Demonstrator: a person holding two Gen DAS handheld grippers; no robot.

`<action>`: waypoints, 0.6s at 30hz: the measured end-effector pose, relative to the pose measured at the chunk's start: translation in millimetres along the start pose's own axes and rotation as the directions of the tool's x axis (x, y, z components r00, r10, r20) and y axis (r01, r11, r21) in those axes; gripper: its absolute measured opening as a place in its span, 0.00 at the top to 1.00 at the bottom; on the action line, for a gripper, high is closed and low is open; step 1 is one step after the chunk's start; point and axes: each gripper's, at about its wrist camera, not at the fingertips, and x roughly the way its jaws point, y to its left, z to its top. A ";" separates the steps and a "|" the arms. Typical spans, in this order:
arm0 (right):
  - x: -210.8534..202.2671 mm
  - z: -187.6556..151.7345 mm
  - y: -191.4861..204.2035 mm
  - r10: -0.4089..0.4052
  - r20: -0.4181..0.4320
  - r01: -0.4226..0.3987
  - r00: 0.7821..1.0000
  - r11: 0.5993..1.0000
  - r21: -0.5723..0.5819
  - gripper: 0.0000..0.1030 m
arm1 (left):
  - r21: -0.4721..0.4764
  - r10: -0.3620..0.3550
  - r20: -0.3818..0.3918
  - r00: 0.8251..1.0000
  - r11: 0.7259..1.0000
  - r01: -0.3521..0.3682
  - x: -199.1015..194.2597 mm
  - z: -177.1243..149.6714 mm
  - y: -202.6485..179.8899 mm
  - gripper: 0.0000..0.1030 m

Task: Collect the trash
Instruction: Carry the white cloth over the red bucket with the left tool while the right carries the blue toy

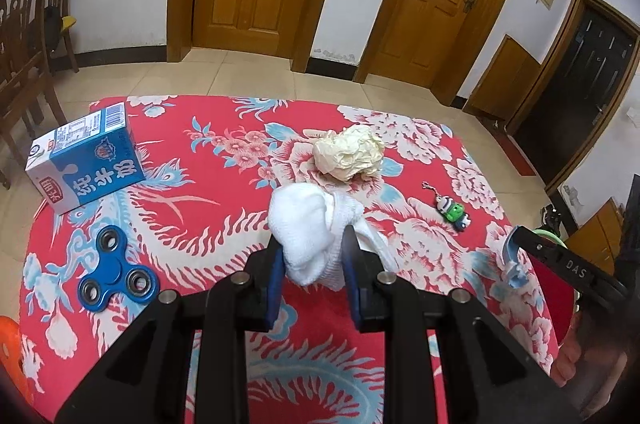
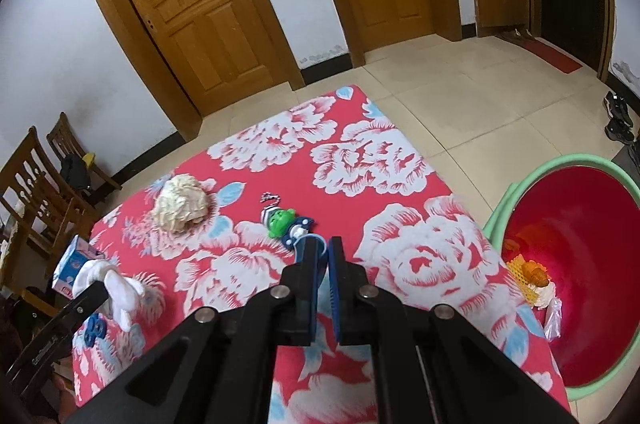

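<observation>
My left gripper [image 1: 310, 246] is shut on a white cloth wad [image 1: 310, 228] and holds it above the red flowered tablecloth [image 1: 224, 191]; it also shows in the right wrist view [image 2: 114, 284]. A crumpled cream paper ball [image 1: 349, 152] lies behind it, also in the right wrist view [image 2: 182, 201]. My right gripper [image 2: 322, 244] is shut on a thin light-blue scrap [image 2: 308, 242], seen in the left wrist view [image 1: 512, 260]. A red bin with a green rim [image 2: 576, 264] stands right of the table and holds trash.
A blue milk carton [image 1: 86, 161] and a blue fidget spinner [image 1: 116, 270] lie at the table's left. A green toy keychain [image 1: 452, 209] lies at the right, just beyond my right gripper [image 2: 286, 220]. Wooden chairs [image 1: 24, 35] stand at the left.
</observation>
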 end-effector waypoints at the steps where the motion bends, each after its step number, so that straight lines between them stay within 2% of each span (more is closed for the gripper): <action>1: -4.4 -1.0 -0.2 0.006 0.005 -0.006 1.000 1.000 0.001 0.94 | 0.001 -0.001 0.002 1.000 1.000 0.001 -2.7 -0.7 -0.9 0.75; 18: -63.8 -11.3 -25.6 0.053 0.083 -0.056 0.995 0.998 0.031 0.94 | 0.025 -0.039 0.038 0.999 0.999 0.038 -39.0 -10.4 -30.6 0.75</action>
